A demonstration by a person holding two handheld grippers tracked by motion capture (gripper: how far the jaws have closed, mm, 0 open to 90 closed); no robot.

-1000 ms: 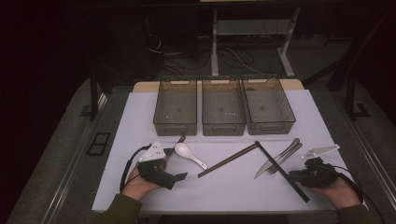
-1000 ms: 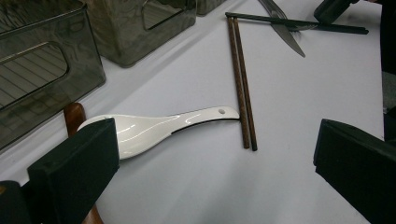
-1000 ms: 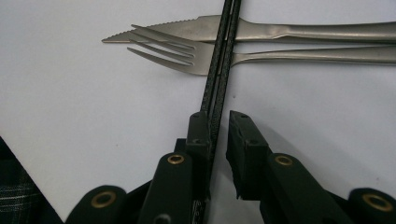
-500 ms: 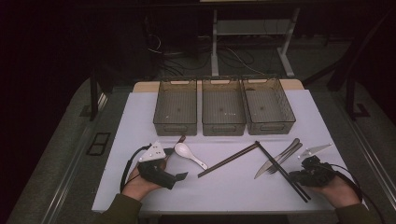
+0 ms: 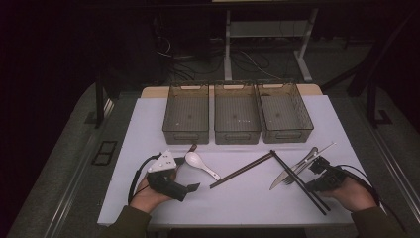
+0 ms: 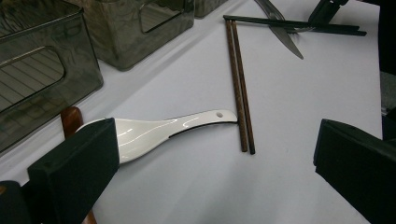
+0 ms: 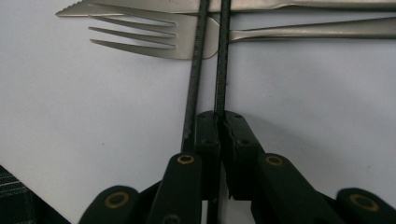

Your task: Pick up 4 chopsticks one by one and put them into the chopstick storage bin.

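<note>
While the right claw [image 7: 219,122] has just been closing, it clamps one black chopstick [image 7: 221,56]; its twin [image 7: 195,70] runs just beside the jaws, both crossing the fork [image 7: 154,35]. Well left of the fork, the left claw [image 6: 210,163] stands apart near the white spoon [image 6: 163,130].

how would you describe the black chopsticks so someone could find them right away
Start at the three grey bins along the back of the white table, then look below the right-hand one. Two thin black chopsticks run diagonally across a fork and knife. Unlike the brown chopsticks beside them, one sits pinched in the right gripper.
</note>
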